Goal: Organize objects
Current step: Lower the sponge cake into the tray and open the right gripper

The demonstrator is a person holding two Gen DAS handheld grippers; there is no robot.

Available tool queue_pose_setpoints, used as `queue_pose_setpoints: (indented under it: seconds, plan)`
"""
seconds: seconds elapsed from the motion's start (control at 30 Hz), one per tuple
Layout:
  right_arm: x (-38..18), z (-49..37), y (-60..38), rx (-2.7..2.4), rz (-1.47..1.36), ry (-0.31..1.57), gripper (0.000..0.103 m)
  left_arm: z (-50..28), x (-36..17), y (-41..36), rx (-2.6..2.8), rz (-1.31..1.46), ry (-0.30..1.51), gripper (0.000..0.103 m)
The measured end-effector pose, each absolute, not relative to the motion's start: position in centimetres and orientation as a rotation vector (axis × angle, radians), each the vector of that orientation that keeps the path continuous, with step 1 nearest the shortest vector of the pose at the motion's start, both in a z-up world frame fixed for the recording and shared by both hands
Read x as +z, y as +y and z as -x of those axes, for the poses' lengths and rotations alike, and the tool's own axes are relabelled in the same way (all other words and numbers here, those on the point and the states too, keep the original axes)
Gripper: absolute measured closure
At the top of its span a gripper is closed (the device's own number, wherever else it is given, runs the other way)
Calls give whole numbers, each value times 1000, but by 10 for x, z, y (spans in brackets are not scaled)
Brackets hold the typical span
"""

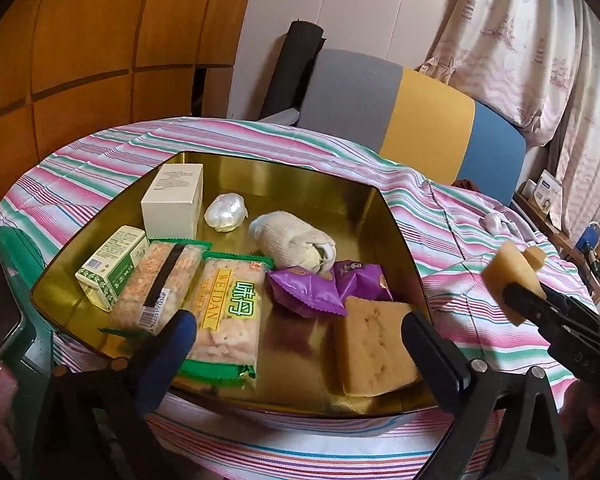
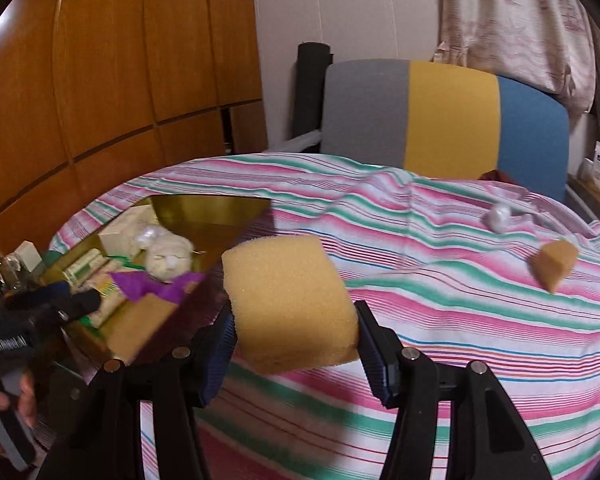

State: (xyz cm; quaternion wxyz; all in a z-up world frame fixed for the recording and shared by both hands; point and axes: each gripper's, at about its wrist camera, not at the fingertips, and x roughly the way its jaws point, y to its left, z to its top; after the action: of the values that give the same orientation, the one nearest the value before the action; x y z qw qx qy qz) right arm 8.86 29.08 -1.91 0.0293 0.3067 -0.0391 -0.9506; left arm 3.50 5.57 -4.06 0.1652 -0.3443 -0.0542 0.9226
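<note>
A gold tray (image 1: pixel 284 168) sits on the striped cloth and holds a white box (image 1: pixel 172 204), a green box (image 1: pixel 112 266), two snack packs (image 1: pixel 228 312), purple packets (image 1: pixel 308 288), a rolled cream cloth (image 1: pixel 288 244), a pearly ball (image 1: pixel 225 212) and a flat yellow sponge (image 1: pixel 376 344). My left gripper (image 1: pixel 296 320) stands wide open over the tray's near edge, its right finger beside that sponge, gripping nothing. To the right of the tray, my right gripper (image 2: pixel 296 320) is shut on a second yellow sponge (image 2: pixel 288 300), held above the cloth.
A second pearly ball (image 2: pixel 500 216) and a small sponge wedge (image 2: pixel 554 264) lie on the striped cloth (image 2: pixel 420 280) at the right. Behind it stands a grey, yellow and blue chair back (image 2: pixel 440 120). A wooden wardrobe (image 1: pixel 100 40) fills the left; a green stool (image 1: pixel 12 248) is beside the table.
</note>
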Motion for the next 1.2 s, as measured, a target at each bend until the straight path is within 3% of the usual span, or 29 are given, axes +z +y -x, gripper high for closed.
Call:
queue_pose_setpoints:
  seconds: [0.37, 0.93, 1.0, 1.1, 1.2]
  plan:
    - [-4, -43, 233, -2836, -982, -50, 45, -41, -39, 58, 2680, 983, -101, 0]
    - [-17, 42, 203, -2845, -1197, 114, 41, -32, -42, 45, 2692, 1047, -206, 0]
    - [-16, 39, 207, -2841, -1173, 79, 38, -31, -42, 45, 2689, 1050, -210, 0]
    - [-15, 34, 210, -2830, -1122, 47, 24, -33, -41, 46, 2687, 1048, -212, 0]
    - [-10, 29, 208, -2852, -1088, 64, 22, -34, -41, 46, 2688, 1051, -210, 0]
